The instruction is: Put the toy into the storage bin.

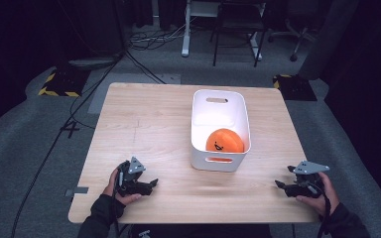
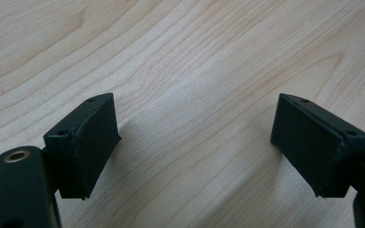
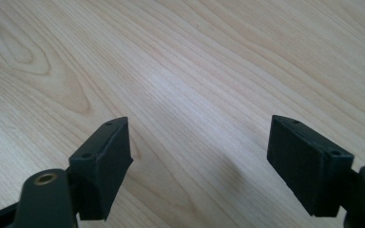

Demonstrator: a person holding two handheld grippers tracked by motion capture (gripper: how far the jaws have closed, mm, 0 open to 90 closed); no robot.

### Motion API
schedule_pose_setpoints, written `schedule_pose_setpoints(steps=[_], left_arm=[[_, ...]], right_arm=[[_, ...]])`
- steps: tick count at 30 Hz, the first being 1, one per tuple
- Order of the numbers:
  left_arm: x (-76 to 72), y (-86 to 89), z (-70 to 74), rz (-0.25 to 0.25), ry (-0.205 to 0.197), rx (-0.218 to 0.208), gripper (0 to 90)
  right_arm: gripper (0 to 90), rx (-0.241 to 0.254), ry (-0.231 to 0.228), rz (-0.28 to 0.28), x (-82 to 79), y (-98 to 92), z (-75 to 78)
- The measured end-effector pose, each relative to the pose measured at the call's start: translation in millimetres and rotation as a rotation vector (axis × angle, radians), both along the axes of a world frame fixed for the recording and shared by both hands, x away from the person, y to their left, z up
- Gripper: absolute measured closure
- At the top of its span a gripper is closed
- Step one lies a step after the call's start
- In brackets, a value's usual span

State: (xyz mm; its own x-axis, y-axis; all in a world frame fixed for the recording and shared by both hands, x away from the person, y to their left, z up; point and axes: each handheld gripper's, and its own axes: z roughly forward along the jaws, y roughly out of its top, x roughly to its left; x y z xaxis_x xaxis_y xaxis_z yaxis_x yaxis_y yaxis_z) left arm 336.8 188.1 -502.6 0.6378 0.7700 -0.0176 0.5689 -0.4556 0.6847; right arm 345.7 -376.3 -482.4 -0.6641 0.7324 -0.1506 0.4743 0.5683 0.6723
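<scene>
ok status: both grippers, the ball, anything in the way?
Left gripper open, empty, low over the table. Right gripper open, empty. Orange ball sits in the white bin, untouched. Nothing between grippers and bin.

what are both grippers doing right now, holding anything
Left gripper: open, nothing between its black tongs, bare light wooden table beneath.
Right gripper: open, holding nothing, over the same table.
</scene>
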Motion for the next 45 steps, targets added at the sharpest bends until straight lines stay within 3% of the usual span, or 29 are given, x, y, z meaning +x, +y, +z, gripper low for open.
schedule_pose_setpoints(steps=[13,14,17,18,45], left_arm=[[0.3,-0.4,-0.3,0.001,0.008,-0.007,15.9],[0.5,-0.5,-0.4,0.001,0.007,-0.008,15.9],[0.4,-0.5,-0.3,0.001,0.008,-0.007,15.8],[0.4,-0.5,-0.3,0.001,0.008,-0.007,15.8],[1.5,-0.6,0.2,0.005,0.009,-0.002,15.5]], right_arm=[[20.1,0.070,0.022,-0.051,-5.3,-21.0,-12.3],[19.3,0.112,0.022,-0.067,-6.8,-25.1,-15.4],[17.9,0.134,0.023,-0.073,-7.2,-30.0,-17.6],[17.8,0.166,0.023,-0.094,-7.4,-35.8,-20.4],[18.0,0.169,0.013,-0.120,-9.0,-38.3,-20.9]])
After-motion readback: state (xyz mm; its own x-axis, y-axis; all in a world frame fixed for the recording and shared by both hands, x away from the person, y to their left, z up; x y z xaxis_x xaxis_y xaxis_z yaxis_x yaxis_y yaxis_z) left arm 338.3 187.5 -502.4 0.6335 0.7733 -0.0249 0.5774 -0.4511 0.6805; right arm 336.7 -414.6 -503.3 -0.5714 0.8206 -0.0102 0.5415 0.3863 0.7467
